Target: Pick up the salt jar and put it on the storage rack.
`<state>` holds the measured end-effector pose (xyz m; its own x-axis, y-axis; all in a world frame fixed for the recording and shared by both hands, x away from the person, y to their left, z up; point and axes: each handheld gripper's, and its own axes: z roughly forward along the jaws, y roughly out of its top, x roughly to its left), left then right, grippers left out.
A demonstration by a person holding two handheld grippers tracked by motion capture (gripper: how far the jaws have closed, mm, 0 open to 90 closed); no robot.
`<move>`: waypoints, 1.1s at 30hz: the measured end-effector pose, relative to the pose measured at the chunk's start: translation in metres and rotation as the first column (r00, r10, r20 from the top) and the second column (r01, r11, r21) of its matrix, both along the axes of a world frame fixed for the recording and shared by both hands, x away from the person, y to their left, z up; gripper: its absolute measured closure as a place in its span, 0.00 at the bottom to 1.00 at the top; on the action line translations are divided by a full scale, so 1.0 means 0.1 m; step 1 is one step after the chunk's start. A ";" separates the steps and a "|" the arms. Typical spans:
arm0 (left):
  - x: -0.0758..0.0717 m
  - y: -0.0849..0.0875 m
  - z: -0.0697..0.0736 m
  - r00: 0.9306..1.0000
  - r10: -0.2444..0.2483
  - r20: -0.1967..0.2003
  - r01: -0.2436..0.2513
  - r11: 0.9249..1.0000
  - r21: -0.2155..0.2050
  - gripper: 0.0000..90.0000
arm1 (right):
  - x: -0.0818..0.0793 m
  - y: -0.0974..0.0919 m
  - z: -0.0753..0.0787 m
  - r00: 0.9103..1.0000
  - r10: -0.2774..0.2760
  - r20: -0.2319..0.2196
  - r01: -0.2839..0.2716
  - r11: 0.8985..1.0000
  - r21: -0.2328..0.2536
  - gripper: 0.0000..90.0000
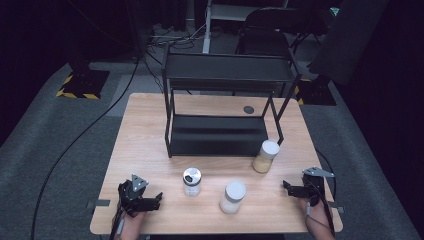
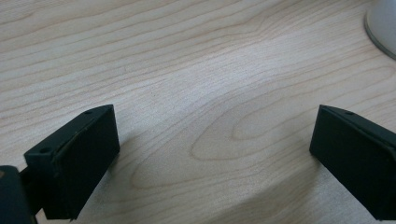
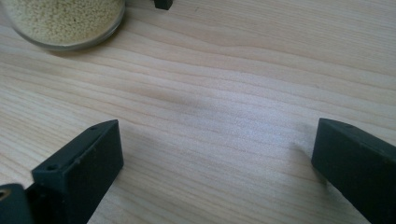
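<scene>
At a light wooden table [image 1: 150, 125], we hold the left gripper [image 1: 150, 201] low over the near left edge and the right gripper [image 1: 292, 189] over the near right edge, the jaws of both spread wide apart with only bare wood between them. Between the two stand three jars: a metal-lidded jar [image 1: 191, 181] left of centre, a white-lidded jar [image 1: 233, 196] nearest us, and a grain-filled jar [image 1: 265, 156] just beside the front right leg of the black two-tier rack [image 1: 225, 100].
</scene>
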<state>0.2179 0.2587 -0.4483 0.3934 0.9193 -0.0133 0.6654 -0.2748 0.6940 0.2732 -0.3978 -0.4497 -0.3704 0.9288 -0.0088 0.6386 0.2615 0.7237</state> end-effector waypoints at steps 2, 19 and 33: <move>0.00 -0.01 0.00 1.000 0.005 0.000 -0.005 1.000 0.002 0.02 | 0.00 0.00 0.00 1.000 0.000 0.000 0.000 1.000 0.000 0.02; -0.18 -0.15 0.24 0.997 -0.006 0.072 0.011 0.998 -0.064 0.03 | 0.02 0.00 0.00 1.000 0.005 -0.001 -0.005 1.000 -0.001 0.01; -0.40 -0.20 0.49 0.985 -0.022 0.170 0.048 0.988 -0.149 0.03 | 0.03 0.00 0.00 1.000 0.008 -0.004 -0.008 1.000 -0.002 0.00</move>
<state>0.1775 0.2389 -0.3994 0.4340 0.8971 -0.0828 0.5283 -0.1789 0.8300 0.2762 -0.3979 -0.4494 -0.3779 0.9258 -0.0092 0.6391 0.2680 0.7209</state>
